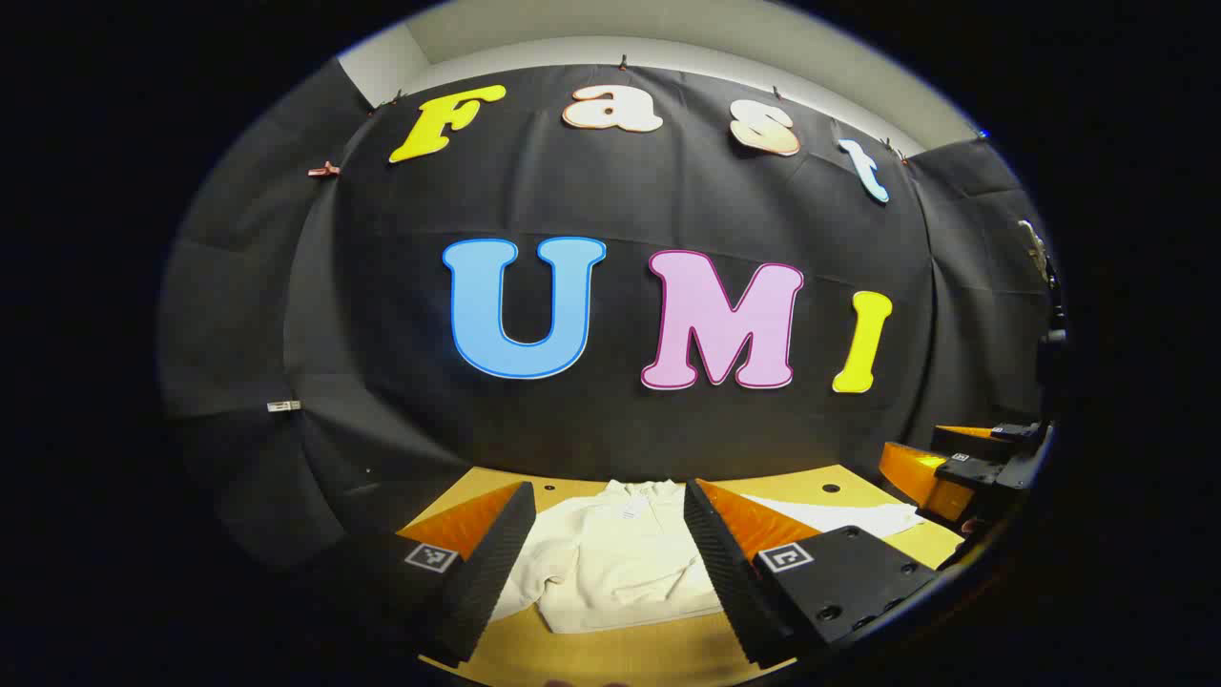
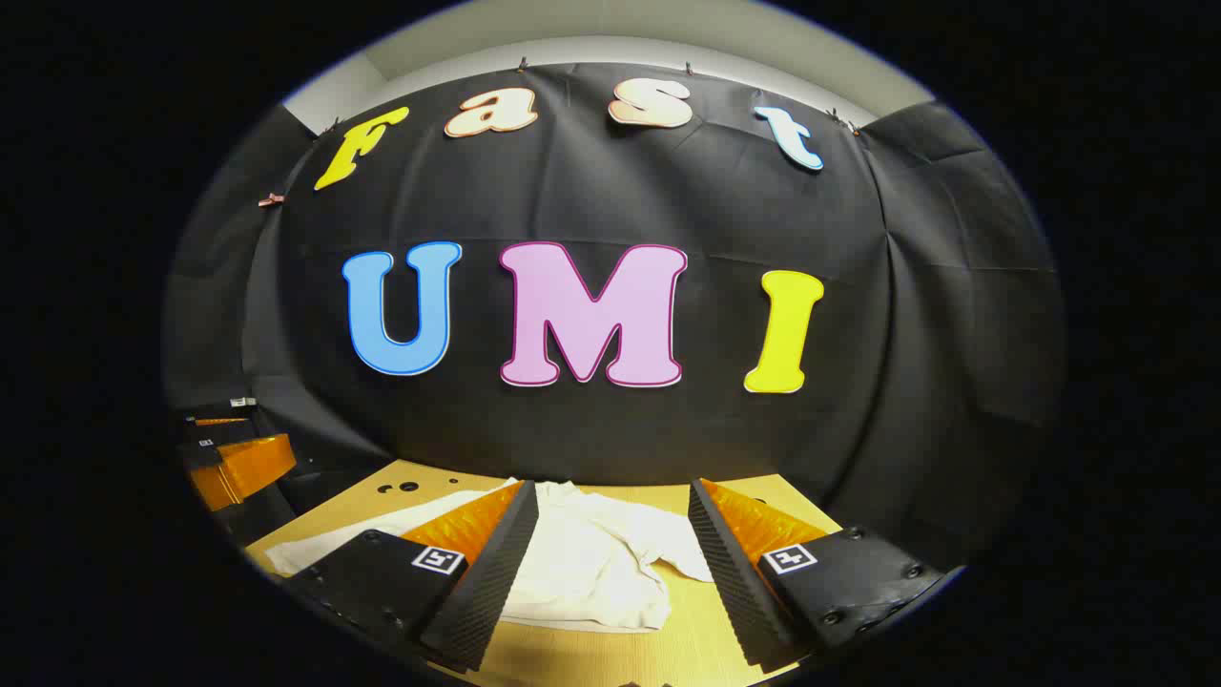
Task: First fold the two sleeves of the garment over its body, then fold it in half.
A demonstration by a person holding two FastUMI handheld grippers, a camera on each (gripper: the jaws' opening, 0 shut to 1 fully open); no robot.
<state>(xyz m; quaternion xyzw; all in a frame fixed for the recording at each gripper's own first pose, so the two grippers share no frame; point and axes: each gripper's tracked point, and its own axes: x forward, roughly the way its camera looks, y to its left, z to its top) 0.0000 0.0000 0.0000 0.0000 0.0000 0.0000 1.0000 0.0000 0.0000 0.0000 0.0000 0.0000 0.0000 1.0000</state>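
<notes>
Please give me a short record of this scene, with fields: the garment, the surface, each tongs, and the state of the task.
garment: white long-sleeved top, lying flat, wrinkled
surface: wooden table
sleeve: one spread out sideways on the table, not folded
left tongs: open, above the garment, holding nothing
right tongs: open, above the garment, holding nothing
task state: the visible sleeve is not yet over the body; garment not halved
</notes>
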